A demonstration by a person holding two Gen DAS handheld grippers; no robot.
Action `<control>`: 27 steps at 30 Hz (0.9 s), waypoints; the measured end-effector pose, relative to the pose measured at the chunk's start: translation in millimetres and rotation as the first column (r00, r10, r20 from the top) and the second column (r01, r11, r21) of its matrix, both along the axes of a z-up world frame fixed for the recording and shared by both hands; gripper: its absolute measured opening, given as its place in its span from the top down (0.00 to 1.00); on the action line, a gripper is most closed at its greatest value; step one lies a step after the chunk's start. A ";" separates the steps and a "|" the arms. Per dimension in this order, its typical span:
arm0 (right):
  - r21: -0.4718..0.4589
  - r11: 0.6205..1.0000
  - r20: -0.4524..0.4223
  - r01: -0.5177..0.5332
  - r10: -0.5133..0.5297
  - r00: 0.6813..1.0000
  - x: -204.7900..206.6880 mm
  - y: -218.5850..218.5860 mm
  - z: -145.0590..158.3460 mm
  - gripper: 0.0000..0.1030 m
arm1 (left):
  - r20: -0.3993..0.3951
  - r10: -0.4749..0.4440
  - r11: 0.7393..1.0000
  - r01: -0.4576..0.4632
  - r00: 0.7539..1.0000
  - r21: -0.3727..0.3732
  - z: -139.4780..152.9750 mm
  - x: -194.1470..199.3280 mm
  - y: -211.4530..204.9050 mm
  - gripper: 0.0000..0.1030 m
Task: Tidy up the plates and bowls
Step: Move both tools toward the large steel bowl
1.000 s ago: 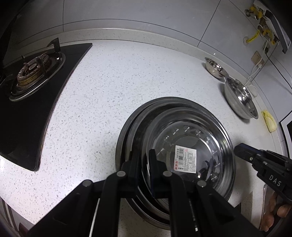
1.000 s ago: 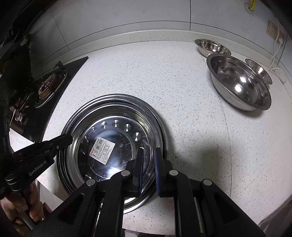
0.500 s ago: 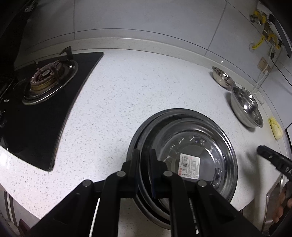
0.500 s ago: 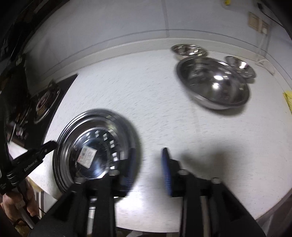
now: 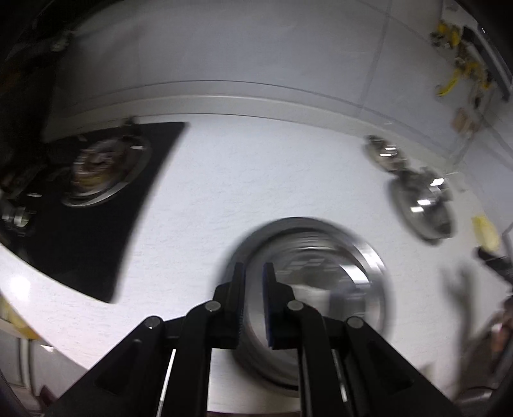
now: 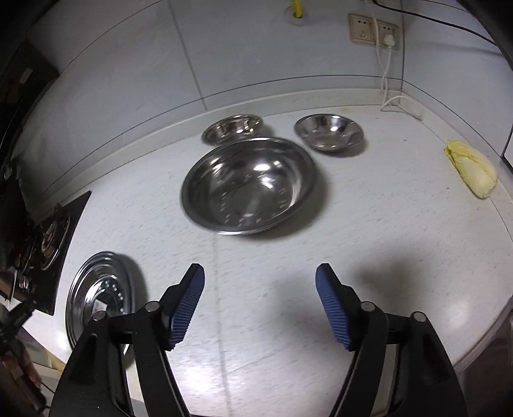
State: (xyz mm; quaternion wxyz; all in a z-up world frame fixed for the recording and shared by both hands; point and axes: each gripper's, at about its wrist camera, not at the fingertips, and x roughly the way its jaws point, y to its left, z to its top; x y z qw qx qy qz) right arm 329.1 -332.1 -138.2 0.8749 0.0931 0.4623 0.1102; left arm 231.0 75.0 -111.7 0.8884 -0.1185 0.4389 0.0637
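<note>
White speckled counter [image 6: 368, 224] runs under both my tools, backed by a grey tiled wall with a socket [image 6: 362, 29] and a white cable [image 6: 386, 73] trailing down to the far right corner.

My right tool [image 6: 259, 298] hangs above bare counter with its blue-padded fingers spread wide and nothing between them. Straight ahead of it sits the large steel bowl [image 6: 250, 186], upright, with nothing between it and the tool. Beyond that bowl, near the wall, are a shallow steel dish [image 6: 232, 128] to the left and a small steel bowl [image 6: 330, 131] to the right, each apart from the large one. A pale yellow cabbage [image 6: 471, 173] lies far to my right. Off to the left and close to me is the stack of steel plates [image 6: 99, 298], near the counter's front edge, with the black gas hob [image 6: 54, 243] just past it.

My left tool [image 5: 254, 301] is blurred by motion; its fingers stand close together with a narrow gap, right at the near rim of that plate stack [image 5: 307, 282]. I cannot tell whether they pinch the rim. The hob [image 5: 96, 208] lies to its left, the bowls [image 5: 423, 202] ahead to its right.
</note>
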 end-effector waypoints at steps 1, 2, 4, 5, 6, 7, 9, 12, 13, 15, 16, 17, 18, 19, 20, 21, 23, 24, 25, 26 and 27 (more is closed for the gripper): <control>0.015 1.000 -0.008 -0.014 0.014 1.000 3.8 -5.0 -0.6 0.29 | -0.011 -0.022 0.999 0.022 1.000 -0.048 3.8 6.1 -9.2 0.90; 0.031 0.999 -0.010 -0.021 0.022 1.000 7.3 -9.9 -1.6 0.29 | -0.018 -0.047 0.995 0.046 0.999 -0.090 7.2 13.6 -19.7 0.90; 0.060 0.998 -0.020 -0.035 0.037 0.999 15.0 -20.3 -4.7 0.28 | -0.026 -0.119 0.976 0.112 0.993 -0.184 12.1 32.4 -49.3 0.90; 0.065 0.997 -0.030 -0.041 0.043 0.999 19.2 -24.4 -7.0 0.28 | -0.027 -0.143 0.968 0.134 0.989 -0.211 12.6 40.4 -61.2 0.90; 0.066 0.997 -0.036 -0.041 0.044 0.998 22.8 -28.6 -8.5 0.28 | -0.033 -0.167 0.958 0.155 0.985 -0.240 13.1 50.6 -75.7 0.90; 0.066 0.997 -0.035 -0.042 0.044 0.998 26.4 -32.7 -9.3 0.28 | -0.039 -0.188 0.950 0.172 0.981 -0.259 13.2 60.9 -90.2 0.90; 0.069 0.996 -0.051 -0.052 0.056 0.997 32.9 -37.3 -11.8 0.21 | -0.058 -0.218 0.941 0.194 0.974 -0.277 11.3 80.5 -115.2 0.90; 0.048 0.996 -0.046 -0.072 0.074 0.996 41.9 -42.8 -11.6 0.16 | -0.083 -0.234 0.929 0.198 0.969 -0.314 5.2 104.4 -139.5 0.90; 0.041 0.996 -0.046 -0.083 0.084 0.995 45.3 -43.8 -10.9 0.15 | -0.086 -0.235 0.928 0.197 0.968 -0.315 2.8 114.0 -145.8 0.90; 0.027 0.995 -0.036 -0.097 0.098 0.994 53.8 -44.7 -8.1 0.14 | -0.095 -0.245 0.927 0.204 0.965 -0.316 -2.4 132.7 -155.8 0.58; 0.023 0.994 -0.029 -0.110 0.110 0.993 58.7 -44.7 -6.4 0.13 | -0.105 -0.240 0.922 0.193 0.965 -0.336 -6.5 141.6 -156.8 0.54; 0.022 0.993 -0.025 -0.119 0.120 0.992 62.7 -44.0 -5.8 0.12 | -0.111 -0.238 0.915 0.184 0.965 -0.360 -10.3 150.7 -158.0 0.54; 0.019 0.992 -0.027 -0.123 0.123 0.992 67.8 -43.2 -5.8 0.12 | -0.115 -0.246 0.906 0.186 0.962 -0.381 -14.6 162.9 -159.9 0.54; 0.013 0.992 -0.025 -0.124 0.124 0.992 73.2 -42.0 -5.8 0.12 | -0.118 -0.246 0.907 0.185 0.962 -0.377 -17.2 168.5 -159.0 0.54; 0.013 0.991 -0.025 -0.133 0.133 0.991 78.1 -40.1 -6.7 0.11 | -0.126 -0.232 0.917 0.174 0.964 -0.358 -19.4 178.3 -159.8 0.54; 0.009 0.992 0.016 -0.124 0.124 0.992 84.1 -37.7 -8.1 0.11 | -0.128 -0.229 0.924 0.173 0.965 -0.342 -20.9 187.3 -161.4 0.54; 0.024 0.992 -0.002 -0.125 0.125 0.992 97.5 -34.4 -13.4 0.10 | -0.136 -0.224 0.936 0.174 0.965 -0.307 -24.4 202.5 -162.9 0.54; 0.033 0.991 -0.012 -0.130 0.131 0.991 103.3 -32.6 -16.1 0.10 | -0.140 -0.214 0.943 0.167 0.967 -0.287 -26.1 211.4 -164.6 0.54; 0.035 0.991 -0.026 -0.128 0.129 0.991 111.0 -30.9 -19.4 0.10 | -0.145 -0.217 0.947 0.172 0.965 -0.271 -28.4 221.1 -167.6 0.54; 0.032 0.992 -0.033 -0.120 0.121 0.992 118.0 -30.1 -22.2 0.10 | -0.155 -0.221 0.952 0.178 0.963 -0.250 -31.4 230.6 -171.2 0.54; 0.034 0.993 -0.043 -0.117 0.118 0.992 125.1 -29.6 -24.7 0.10 | -0.163 -0.218 0.955 0.176 0.962 -0.237 -33.9 236.4 -172.4 0.54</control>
